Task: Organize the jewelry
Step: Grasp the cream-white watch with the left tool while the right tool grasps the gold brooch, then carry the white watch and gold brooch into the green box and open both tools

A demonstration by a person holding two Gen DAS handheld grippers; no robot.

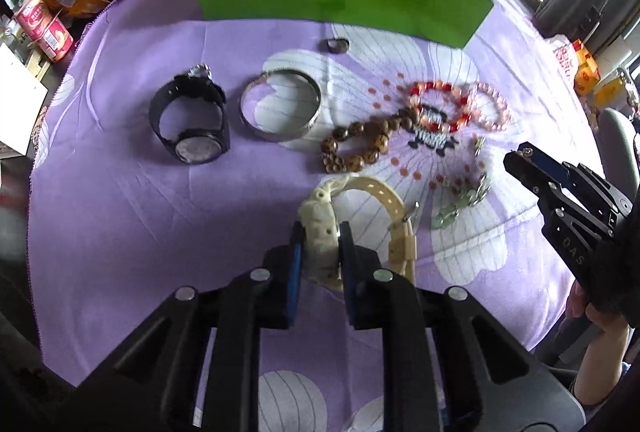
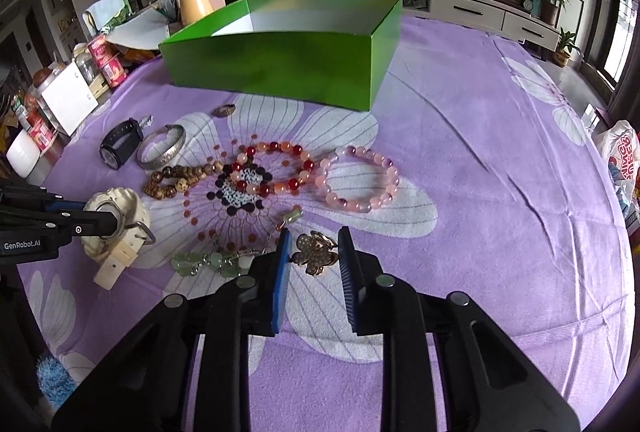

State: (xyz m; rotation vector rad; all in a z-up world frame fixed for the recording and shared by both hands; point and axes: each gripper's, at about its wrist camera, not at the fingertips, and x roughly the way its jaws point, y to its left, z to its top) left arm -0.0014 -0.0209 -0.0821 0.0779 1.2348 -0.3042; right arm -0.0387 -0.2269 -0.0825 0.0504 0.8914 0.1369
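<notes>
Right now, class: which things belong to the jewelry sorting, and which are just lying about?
Job: cream watch, black watch, bangle, ring, wooden beads, red beads, pink beads, brooch, green box.
Lying about: cans, vase.

A table draped in a purple cloth with white flowers (image 2: 460,160) carries an open green box (image 2: 280,60) at the far side. Nearer lie a black watch (image 1: 190,122), a silver bangle (image 1: 280,106), brown (image 1: 356,146), red (image 2: 272,168) and pink bead bracelets (image 2: 360,178), a small ring (image 1: 336,44), a cream watch (image 2: 116,228) and a flower brooch (image 2: 314,252).
</notes>
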